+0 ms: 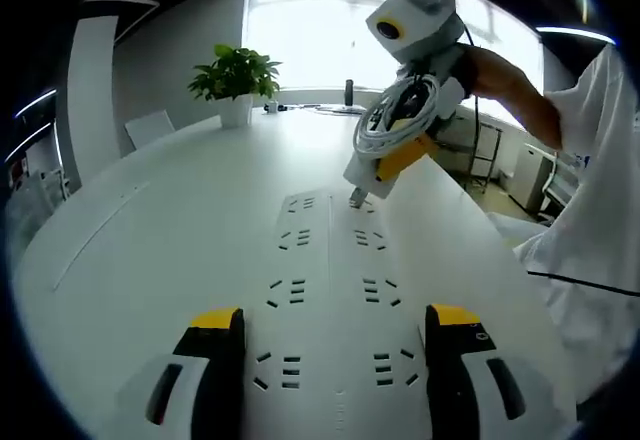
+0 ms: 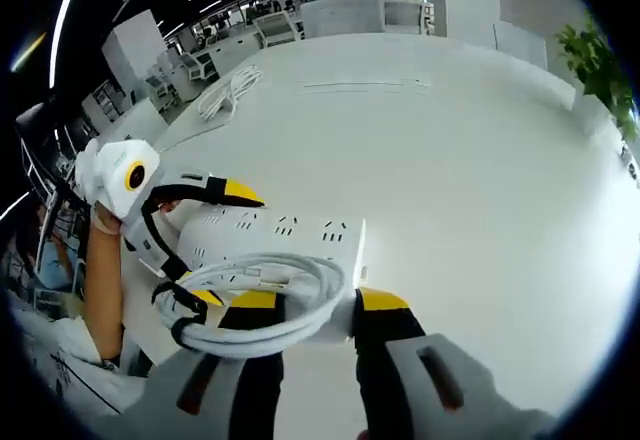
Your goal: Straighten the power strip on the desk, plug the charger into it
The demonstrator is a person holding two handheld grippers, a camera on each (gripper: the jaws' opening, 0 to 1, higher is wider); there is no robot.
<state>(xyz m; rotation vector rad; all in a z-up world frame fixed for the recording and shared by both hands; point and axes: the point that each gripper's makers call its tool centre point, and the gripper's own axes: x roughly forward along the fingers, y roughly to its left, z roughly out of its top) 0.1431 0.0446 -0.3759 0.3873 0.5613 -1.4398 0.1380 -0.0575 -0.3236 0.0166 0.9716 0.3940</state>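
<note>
A long white power strip (image 1: pixel 330 260) lies flat on the white desk (image 1: pixel 160 240) and runs straight away from my left gripper (image 1: pixel 335 325), whose two jaws press on its near end from both sides. My right gripper (image 1: pixel 400 155) is shut on a white charger (image 1: pixel 365 175) with a coiled white cable (image 1: pixel 395 110). It hovers over the strip's far end, metal prongs pointing down just above the sockets. In the right gripper view the coil (image 2: pixel 260 305) sits between my right gripper's (image 2: pixel 315 305) jaws, over the strip (image 2: pixel 280 235). The left gripper (image 2: pixel 222 245) straddles the other end.
A potted plant (image 1: pixel 235 80) stands at the desk's far side, with a small dark object (image 1: pixel 348 92) near it. Another white cable (image 2: pixel 230 90) lies loose on the desk. A person's arm (image 1: pixel 510 90) and white sleeve are beside the desk edge. Office chairs stand behind.
</note>
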